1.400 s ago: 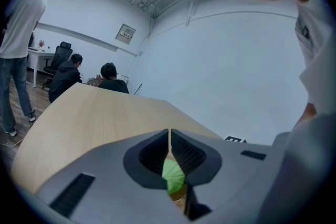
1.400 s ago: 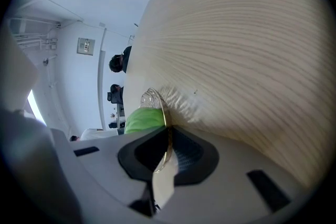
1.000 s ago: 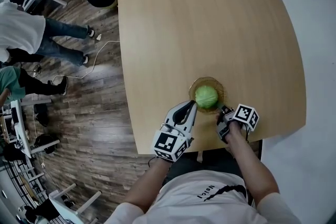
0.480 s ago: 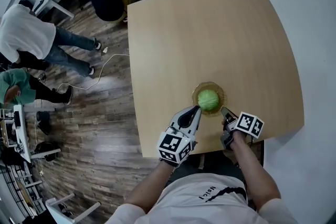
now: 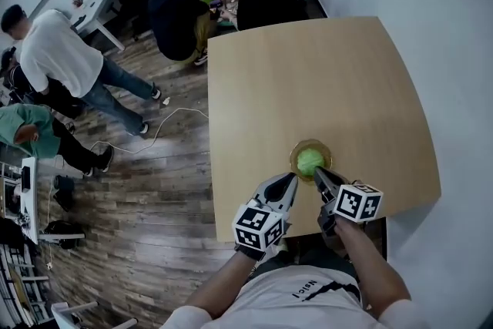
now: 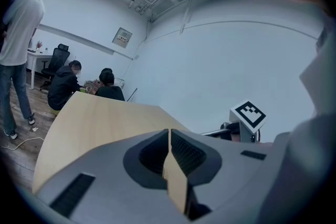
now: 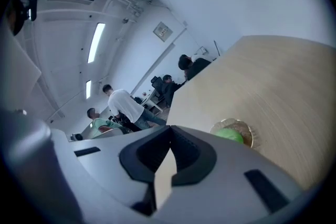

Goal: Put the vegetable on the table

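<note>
Nearer now, my right gripper (image 5: 316, 172), closed and empty like my left gripper (image 5: 291, 178), seems to touch the vegetable (image 5: 309, 159)'s bowl (image 5: 297, 153); a shove could skid it.

No legible text. Dark print on white shirt (image 5: 310, 285), just below table (image 5: 308, 81): unreadable. Framed wall sign (image 6: 122, 36) beyond table: too small.

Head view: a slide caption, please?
Left tool and right tool, both shut, near a vegetable in a bowl on the table.
</note>
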The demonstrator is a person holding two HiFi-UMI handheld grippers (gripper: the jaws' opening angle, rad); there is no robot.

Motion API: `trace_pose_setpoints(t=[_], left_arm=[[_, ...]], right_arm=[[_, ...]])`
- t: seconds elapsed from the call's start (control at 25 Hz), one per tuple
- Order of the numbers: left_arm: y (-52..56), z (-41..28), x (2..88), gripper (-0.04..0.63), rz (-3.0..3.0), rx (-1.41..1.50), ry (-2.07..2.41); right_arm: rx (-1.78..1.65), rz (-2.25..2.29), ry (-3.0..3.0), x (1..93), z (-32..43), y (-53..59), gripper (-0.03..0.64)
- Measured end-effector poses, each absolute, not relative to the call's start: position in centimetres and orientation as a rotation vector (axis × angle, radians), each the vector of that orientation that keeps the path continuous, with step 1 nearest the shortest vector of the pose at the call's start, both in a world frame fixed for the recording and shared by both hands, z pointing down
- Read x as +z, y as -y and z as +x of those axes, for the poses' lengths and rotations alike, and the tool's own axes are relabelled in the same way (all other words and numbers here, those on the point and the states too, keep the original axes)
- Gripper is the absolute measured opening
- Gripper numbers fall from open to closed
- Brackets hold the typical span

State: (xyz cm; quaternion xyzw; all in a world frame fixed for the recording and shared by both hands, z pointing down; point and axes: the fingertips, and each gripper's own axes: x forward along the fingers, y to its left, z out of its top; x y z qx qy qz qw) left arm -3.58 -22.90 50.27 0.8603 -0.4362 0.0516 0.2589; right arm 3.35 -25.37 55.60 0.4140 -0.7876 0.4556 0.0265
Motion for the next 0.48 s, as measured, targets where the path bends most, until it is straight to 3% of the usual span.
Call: trace_pose_setpoints(t=[0.48], left_arm=[[20.1,-4.6,43.2,0.023,2.414,0.075,1.202]], right_arm=[[0.917,1.284,2.612,46.0,0.1,21.8,0.014]])
